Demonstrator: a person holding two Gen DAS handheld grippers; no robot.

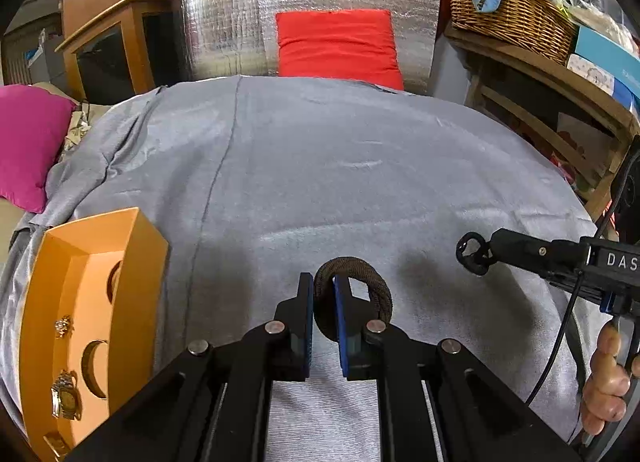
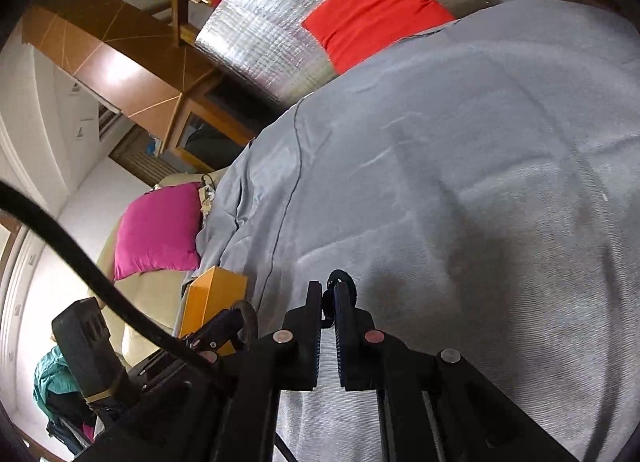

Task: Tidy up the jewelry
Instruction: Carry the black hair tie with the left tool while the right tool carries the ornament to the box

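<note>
**Two pieces lifted, box waits at left**

Left wrist view: the left tongs (image 1: 323,294) grip a brown rope bracelet (image 1: 352,294) above the grey bed (image 1: 320,166); the orange box (image 1: 92,322) already holds a watch (image 1: 64,400).

Right wrist view: the right tongs (image 2: 328,302) pinch a small black ring (image 2: 340,282).

Next, probably: carry both leftward and release into the box.

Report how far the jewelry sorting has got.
Done: a watch and a small brooch-like piece already lie in the orange box. In hand: the left hand-held gripper clamps a brown braided bracelet; the right hand-held gripper pinches a small black ring. Left: boxing both.
</note>
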